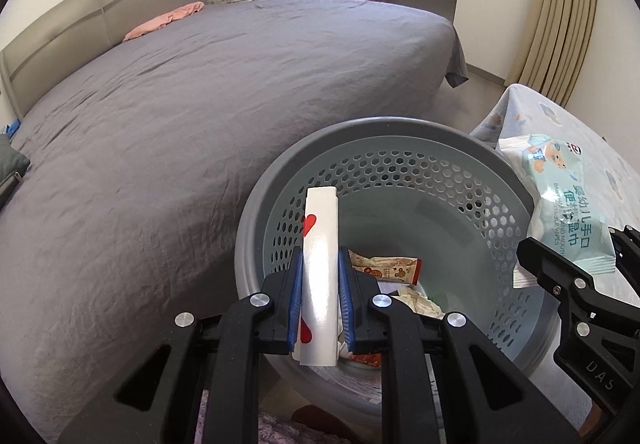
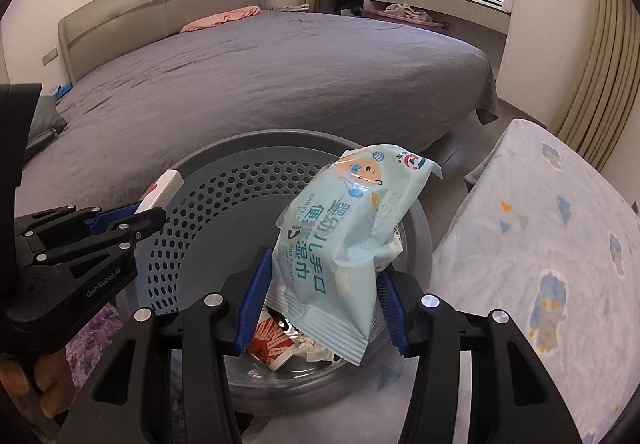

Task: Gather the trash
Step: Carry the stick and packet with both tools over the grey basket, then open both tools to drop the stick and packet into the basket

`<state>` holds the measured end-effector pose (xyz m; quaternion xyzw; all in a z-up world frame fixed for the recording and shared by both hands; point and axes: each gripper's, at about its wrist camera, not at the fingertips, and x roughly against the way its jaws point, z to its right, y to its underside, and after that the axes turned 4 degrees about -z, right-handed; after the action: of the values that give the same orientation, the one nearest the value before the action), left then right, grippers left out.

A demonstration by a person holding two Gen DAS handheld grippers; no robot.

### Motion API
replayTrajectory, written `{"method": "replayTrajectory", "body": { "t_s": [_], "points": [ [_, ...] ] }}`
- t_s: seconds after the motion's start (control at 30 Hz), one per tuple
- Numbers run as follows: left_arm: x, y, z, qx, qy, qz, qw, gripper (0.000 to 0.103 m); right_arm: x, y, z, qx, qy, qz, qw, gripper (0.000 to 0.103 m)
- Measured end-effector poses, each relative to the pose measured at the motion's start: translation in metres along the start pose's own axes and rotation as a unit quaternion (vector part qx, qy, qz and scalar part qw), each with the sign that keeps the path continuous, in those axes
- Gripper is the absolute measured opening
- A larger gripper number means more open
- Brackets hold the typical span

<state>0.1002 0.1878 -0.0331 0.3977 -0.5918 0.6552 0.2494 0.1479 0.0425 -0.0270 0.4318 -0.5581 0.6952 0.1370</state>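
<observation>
A slim white box (image 1: pixel 320 276) is clamped upright in the left gripper (image 1: pixel 320 304), and a pale blue wipes packet (image 2: pixel 340 244) is pinched in the right gripper (image 2: pixel 320 308), both above the grey perforated basket (image 1: pixel 400 180). Wrappers (image 1: pixel 384 268) already lie inside; neither piece is released yet. The basket floor is largely hidden. No litter is seen on the grey bed (image 1: pixel 200 104) beyond.
</observation>
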Motion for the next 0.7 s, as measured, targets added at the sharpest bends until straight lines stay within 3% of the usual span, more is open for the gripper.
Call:
{"method": "replayTrajectory", "body": {
  "t_s": [0.27, 0.47, 0.57, 0.7],
  "points": [
    [0.0, 0.004, -0.004, 0.011, 0.003, -0.003, 0.9999, 0.017, -0.013, -0.004, -0.006, 0.005, -0.002, -0.008, 1.0, 0.05],
    [0.003, 0.004, -0.009, 0.017, 0.01, -0.003, 0.9998, 0.019, -0.01, -0.002, -0.005, 0.0, 0.006, 0.001, 1.0, 0.059],
    [0.005, 0.004, -0.009, 0.017, 0.007, -0.002, 0.9998, 0.028, -0.007, -0.002, -0.003, -0.005, 0.009, 0.003, 1.0, 0.06],
    [0.012, 0.005, -0.005, 0.011, 0.002, 0.01, 0.9999, 0.055, -0.003, -0.001, -0.001, -0.01, 0.012, 0.004, 1.0, 0.062]
  ]
}}
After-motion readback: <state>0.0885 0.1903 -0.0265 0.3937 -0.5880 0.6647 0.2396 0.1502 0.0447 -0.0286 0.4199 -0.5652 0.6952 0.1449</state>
